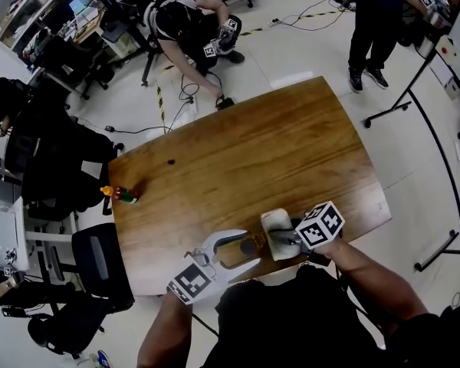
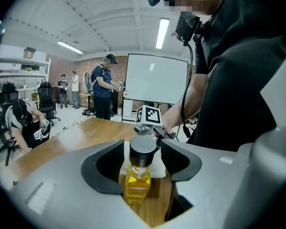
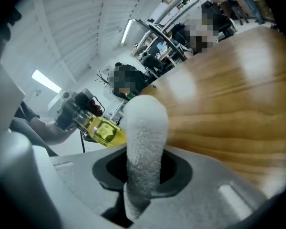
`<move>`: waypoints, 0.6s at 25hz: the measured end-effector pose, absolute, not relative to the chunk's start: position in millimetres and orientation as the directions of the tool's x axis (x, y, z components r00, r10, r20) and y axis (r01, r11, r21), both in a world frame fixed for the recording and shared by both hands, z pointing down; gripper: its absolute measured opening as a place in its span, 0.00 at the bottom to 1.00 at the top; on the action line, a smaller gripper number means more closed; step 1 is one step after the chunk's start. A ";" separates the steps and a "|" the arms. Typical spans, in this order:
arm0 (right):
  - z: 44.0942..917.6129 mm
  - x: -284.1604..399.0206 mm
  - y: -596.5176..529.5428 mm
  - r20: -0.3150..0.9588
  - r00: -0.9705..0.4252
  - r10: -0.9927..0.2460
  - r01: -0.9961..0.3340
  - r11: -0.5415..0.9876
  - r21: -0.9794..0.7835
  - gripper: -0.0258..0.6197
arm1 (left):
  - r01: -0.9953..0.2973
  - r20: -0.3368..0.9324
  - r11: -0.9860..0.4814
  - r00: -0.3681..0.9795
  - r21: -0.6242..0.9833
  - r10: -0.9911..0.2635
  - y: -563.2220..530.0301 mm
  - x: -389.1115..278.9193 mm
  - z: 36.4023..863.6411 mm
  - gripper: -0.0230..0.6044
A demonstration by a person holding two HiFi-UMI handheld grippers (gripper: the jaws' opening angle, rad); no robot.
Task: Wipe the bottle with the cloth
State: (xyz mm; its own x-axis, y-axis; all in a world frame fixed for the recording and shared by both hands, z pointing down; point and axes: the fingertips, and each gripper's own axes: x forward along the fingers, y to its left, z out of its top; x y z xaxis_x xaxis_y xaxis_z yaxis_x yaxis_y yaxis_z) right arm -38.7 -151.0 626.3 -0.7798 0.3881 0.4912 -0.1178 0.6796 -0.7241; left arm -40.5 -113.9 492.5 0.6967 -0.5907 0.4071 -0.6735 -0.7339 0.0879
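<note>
A small bottle [image 1: 239, 249] of yellow liquid with a dark cap lies near the front edge of the wooden table [image 1: 253, 144]. My left gripper [image 1: 251, 248] stands around it, jaws open, the pads a little apart from the cap. In the left gripper view the bottle [image 2: 137, 178] sits between the jaws of the left gripper [image 2: 142, 160], with the white cloth [image 2: 158, 168] just behind it. My right gripper [image 1: 282, 242] is shut on that folded cloth [image 1: 274, 228], right beside the bottle. In the right gripper view the cloth [image 3: 143, 137] sticks up from the right gripper [image 3: 142, 171], and the bottle [image 3: 102, 130] lies to its left.
A small orange and green bottle [image 1: 119, 195] lies at the table's left edge. Black office chairs [image 1: 100, 259] stand to the left of the table. One person [image 1: 188, 29] bends over beyond the far edge and another [image 1: 379, 21] stands at the back right.
</note>
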 end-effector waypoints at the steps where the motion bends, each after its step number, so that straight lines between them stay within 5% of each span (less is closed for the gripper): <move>1: 616.3 -36.2 -159.0 0.479 -0.798 0.365 -0.124 0.679 -0.724 0.15 | -0.679 0.390 -0.728 0.699 0.096 -0.600 -111.4 -43.8 486.2 0.46; 5: 541.7 -40.5 -217.2 0.354 -0.905 0.234 -0.118 0.664 -0.738 0.15 | -0.761 0.276 -0.630 0.646 0.158 -0.712 -105.4 -68.6 450.5 0.45; 8: 481.5 -70.2 -248.2 0.198 -0.960 0.199 -0.022 0.649 -0.760 0.15 | -0.907 0.326 -0.380 0.420 0.182 -0.847 -102.8 -111.0 466.1 0.24; 10: 458.6 -102.9 -243.0 0.123 -0.958 0.260 0.072 0.630 -0.773 0.15 | -0.973 0.420 -0.170 0.220 0.155 -0.881 -92.8 -145.6 497.2 0.06; 15: 462.1 -158.1 -196.4 0.159 -0.852 0.499 0.218 0.614 -0.759 0.15 | -0.963 0.467 0.041 0.092 0.266 -0.879 -75.2 -162.8 524.2 0.06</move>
